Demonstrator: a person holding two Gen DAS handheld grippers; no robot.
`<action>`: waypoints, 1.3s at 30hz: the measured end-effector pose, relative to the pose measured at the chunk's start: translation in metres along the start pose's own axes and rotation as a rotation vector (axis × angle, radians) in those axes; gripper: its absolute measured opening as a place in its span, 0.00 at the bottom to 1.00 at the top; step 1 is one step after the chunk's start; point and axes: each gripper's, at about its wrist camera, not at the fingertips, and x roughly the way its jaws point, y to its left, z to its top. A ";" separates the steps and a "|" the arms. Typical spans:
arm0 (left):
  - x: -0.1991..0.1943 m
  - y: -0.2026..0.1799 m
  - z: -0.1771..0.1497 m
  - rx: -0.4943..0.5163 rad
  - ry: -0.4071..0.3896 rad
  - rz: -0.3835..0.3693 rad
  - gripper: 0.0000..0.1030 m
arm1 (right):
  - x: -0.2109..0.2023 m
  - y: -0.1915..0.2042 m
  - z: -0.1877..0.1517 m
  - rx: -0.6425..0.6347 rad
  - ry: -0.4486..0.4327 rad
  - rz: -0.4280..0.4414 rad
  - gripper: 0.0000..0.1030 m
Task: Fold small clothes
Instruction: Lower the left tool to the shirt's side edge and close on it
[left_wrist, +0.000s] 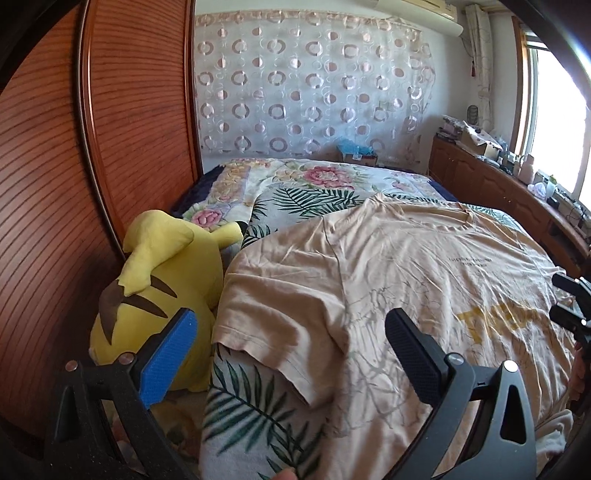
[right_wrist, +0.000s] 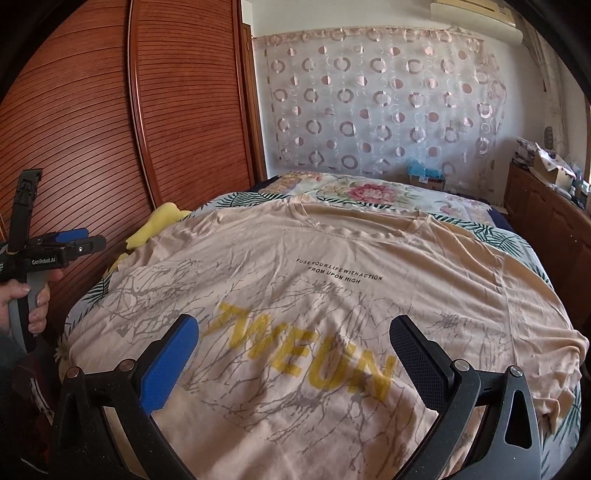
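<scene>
A peach T-shirt (right_wrist: 332, 266) with yellow lettering and grey branch print lies spread flat, front up, on the bed, collar at the far end. It also shows in the left wrist view (left_wrist: 406, 258), its left sleeve (left_wrist: 266, 325) near the bed's left side. My left gripper (left_wrist: 288, 325) is open and empty, held above that sleeve. My right gripper (right_wrist: 293, 328) is open and empty, held above the shirt's lower half, over the yellow letters. The left gripper also appears at the left edge of the right wrist view (right_wrist: 70, 243), held in a hand.
The bed carries a leaf-print cover (left_wrist: 251, 417) and a floral quilt (right_wrist: 365, 192) at the far end. A yellow plush toy (left_wrist: 155, 295) lies between the bed and a wooden wardrobe (left_wrist: 92, 147). A cluttered wooden cabinet (left_wrist: 491, 177) runs along the right under the window.
</scene>
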 end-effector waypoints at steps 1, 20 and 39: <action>0.005 0.006 0.002 -0.016 0.007 -0.020 0.85 | 0.000 -0.001 0.002 -0.006 0.007 0.003 1.00; 0.085 0.067 -0.009 -0.146 0.281 -0.076 0.41 | 0.034 0.007 0.013 -0.073 0.104 0.053 1.00; 0.037 0.023 0.045 0.028 0.106 -0.058 0.04 | 0.047 0.007 0.015 -0.041 0.128 0.061 1.00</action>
